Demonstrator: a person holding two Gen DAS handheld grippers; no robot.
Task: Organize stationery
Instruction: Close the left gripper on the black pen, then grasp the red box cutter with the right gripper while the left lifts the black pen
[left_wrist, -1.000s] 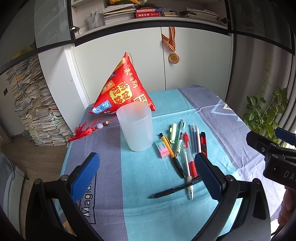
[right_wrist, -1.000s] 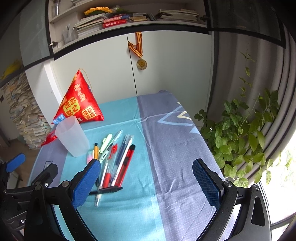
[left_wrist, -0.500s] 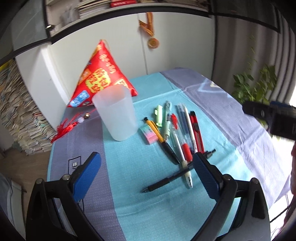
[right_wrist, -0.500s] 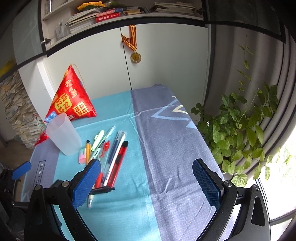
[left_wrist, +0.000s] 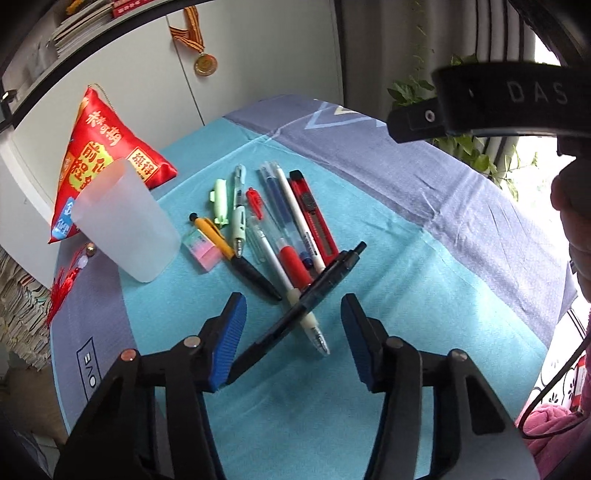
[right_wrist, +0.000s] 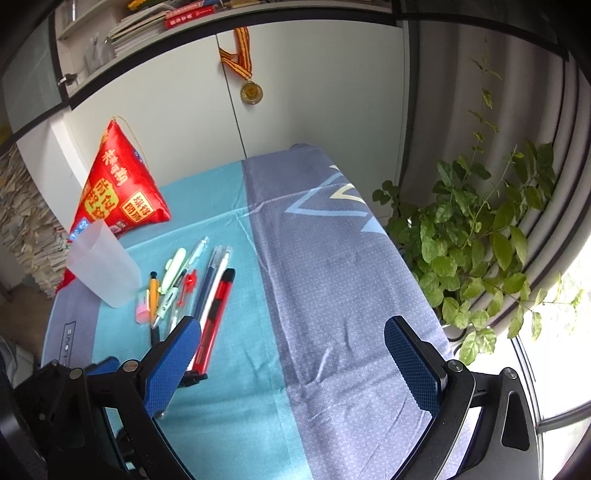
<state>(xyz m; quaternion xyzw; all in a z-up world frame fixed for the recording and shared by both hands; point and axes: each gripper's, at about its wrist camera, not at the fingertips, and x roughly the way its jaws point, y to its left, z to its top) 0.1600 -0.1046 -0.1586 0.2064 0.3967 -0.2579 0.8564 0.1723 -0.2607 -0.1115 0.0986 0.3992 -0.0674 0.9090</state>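
While closing on nothing yet, left gripper (left_wrist: 293, 332) at 6 o'clock of the left wrist view, blue pads (left_wrist: 228, 339) set on either side of a black pen (left_wrist: 295, 314) that runs slantwise between them, neither pad touching it as far as can be seen. Black pen crossed over the lower end of a white pen with a red grip (left_wrist: 284, 262), its clicker end up toward 1 o'clock beside a red utility knife (left_wrist: 314, 218). Rest of the stationery laid out side by side on the teal middle strip of the tablecloth (left_wrist: 369, 369): yellow pen with black grip (left_wrist: 231, 251), pale green pen (left_wrist: 238, 218), small green highlighter (left_wrist: 220, 203), blue pen and white pen (left_wrist: 291, 210) next to the knife, pink and green eraser (left_wrist: 203, 251) at 10 o'clock of the black pen. Frosted plastic cup (left_wrist: 125, 221) upright at 10 o'clock, just beside the eraser, with a red pyramid-shaped bag (left_wrist: 103, 147) behind it. Right gripper (right_wrist: 293, 369) spread wide and holding nothing, over the seam between teal and grey-blue cloth, its left pad (right_wrist: 173, 365) covering the near ends of the pens. Medal (right_wrist: 252, 90) hung on the white cabinet at 12 o'clock, leafy plant (right_wrist: 480, 240) at 3 o'clock in the right wrist view.
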